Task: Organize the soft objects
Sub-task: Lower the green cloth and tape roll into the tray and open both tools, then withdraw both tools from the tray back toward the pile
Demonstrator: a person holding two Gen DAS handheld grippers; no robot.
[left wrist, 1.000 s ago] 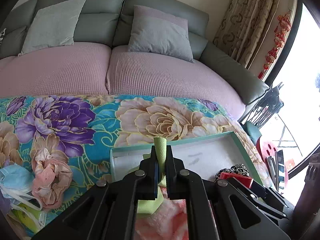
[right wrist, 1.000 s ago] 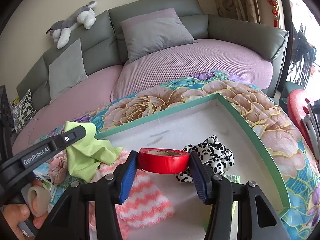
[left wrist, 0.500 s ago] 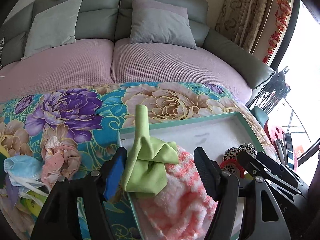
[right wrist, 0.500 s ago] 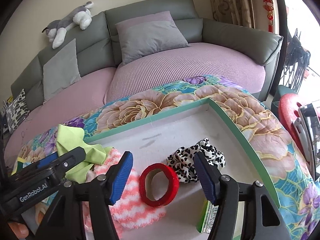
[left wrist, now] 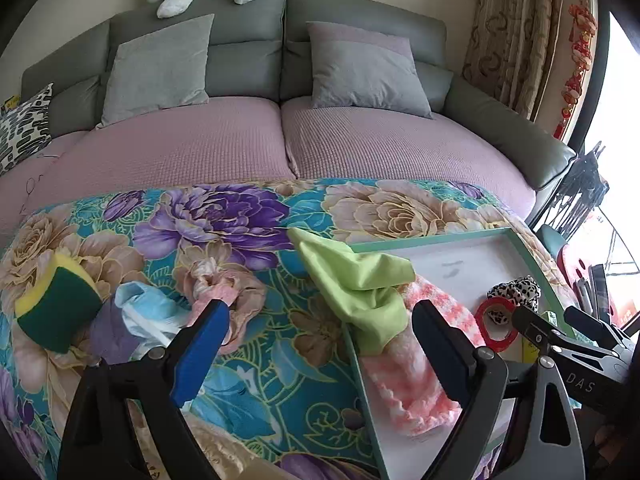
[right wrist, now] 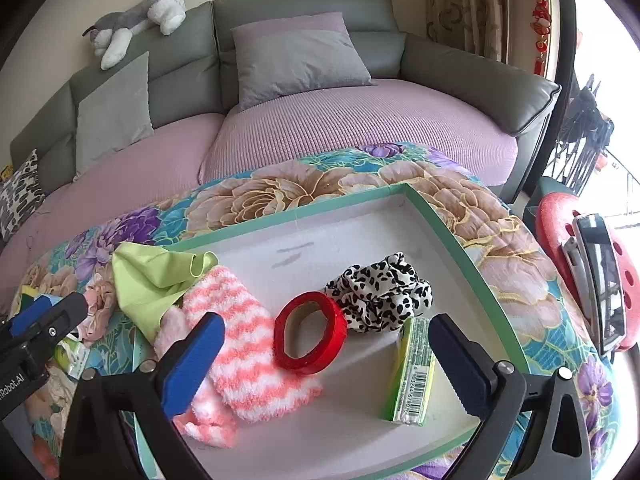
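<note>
A white tray with a green rim sits on the floral blanket. A lime-green cloth hangs over its left rim, partly on a pink striped fluffy sock. My left gripper is still opening; it is set back from the cloth with nothing between its pads. A red tape roll leans on the sock. My right gripper is also opening, with the roll between its jaws but untouched. A leopard scrunchie and a green packet lie in the tray.
Left of the tray on the blanket lie a pink scrunchie, a blue face mask, a purple cloth and a yellow-green sponge. A sofa with grey cushions stands behind. A red stool is at the right.
The left gripper let go of the green cloth, which dropped over the tray's rim, and drew back to the left. The right gripper released the red tape roll, which now rests against the sock.
</note>
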